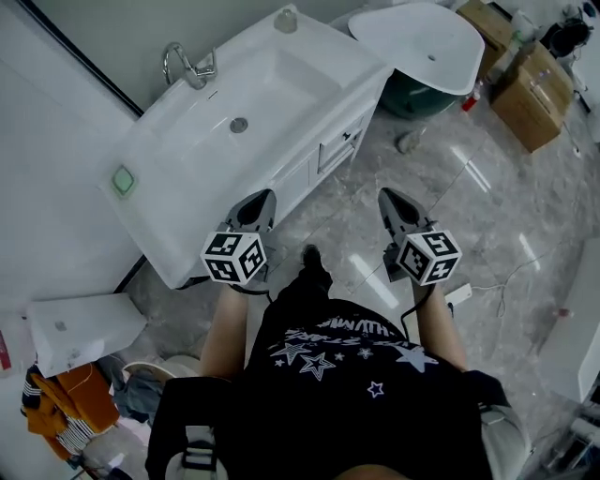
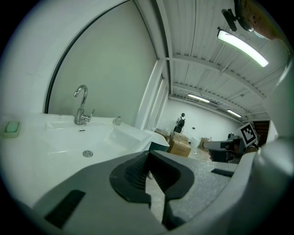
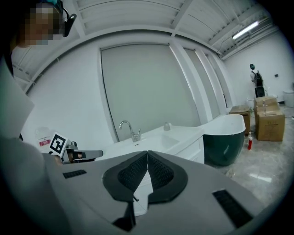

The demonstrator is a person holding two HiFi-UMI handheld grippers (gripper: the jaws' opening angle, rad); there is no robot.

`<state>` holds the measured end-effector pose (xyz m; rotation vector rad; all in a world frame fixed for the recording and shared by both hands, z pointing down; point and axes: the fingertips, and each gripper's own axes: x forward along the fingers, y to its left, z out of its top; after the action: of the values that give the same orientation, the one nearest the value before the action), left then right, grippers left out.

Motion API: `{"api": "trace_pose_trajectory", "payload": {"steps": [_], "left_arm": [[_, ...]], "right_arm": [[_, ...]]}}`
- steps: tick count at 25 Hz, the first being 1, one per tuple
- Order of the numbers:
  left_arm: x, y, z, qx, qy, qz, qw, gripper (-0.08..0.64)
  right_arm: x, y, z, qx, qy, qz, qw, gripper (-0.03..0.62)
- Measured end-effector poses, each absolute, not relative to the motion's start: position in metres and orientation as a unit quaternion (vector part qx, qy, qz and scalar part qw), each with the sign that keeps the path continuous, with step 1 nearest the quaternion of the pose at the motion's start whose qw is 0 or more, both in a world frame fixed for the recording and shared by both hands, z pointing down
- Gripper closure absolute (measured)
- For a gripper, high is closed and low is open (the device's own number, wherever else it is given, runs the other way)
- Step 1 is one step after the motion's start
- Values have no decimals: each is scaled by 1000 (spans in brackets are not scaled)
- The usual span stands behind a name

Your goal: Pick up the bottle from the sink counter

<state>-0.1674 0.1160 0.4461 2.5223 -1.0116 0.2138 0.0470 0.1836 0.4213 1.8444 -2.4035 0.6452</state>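
Note:
The bottle (image 1: 286, 19) is small and pale, standing at the far right corner of the white sink counter (image 1: 178, 234). The left gripper view shows the bottle (image 2: 117, 120) beyond the basin, and in the right gripper view the bottle (image 3: 167, 126) stands right of the faucet. My left gripper (image 1: 262, 200) hovers by the counter's near front edge, jaws shut and empty. Over the floor, my right gripper (image 1: 387, 198) is also shut with nothing in it. Both are far short of the bottle. The jaw tips meet in the left gripper view (image 2: 148, 158) and the right gripper view (image 3: 147, 158).
A chrome faucet (image 1: 187, 66) stands behind the basin, and a green soap pad (image 1: 123, 179) lies at the counter's left end. A white-rimmed dark green bathtub (image 1: 422, 42) sits to the right, with cardboard boxes (image 1: 530, 94) beyond. A toilet tank (image 1: 80, 328) stands at lower left.

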Motion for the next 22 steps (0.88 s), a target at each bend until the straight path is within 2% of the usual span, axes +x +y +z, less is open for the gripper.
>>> {"api": "trace_pose_trajectory", "payload": {"steps": [9,22], "left_arm": [[-174,-5,443,903,-366,64,217,552],[-177,-77,457,895,-370,60,242,551]], "right_arm": [[46,55,420,588,-778,219,45,585],[34,-34,428,570,-789,220,66,586]]}}
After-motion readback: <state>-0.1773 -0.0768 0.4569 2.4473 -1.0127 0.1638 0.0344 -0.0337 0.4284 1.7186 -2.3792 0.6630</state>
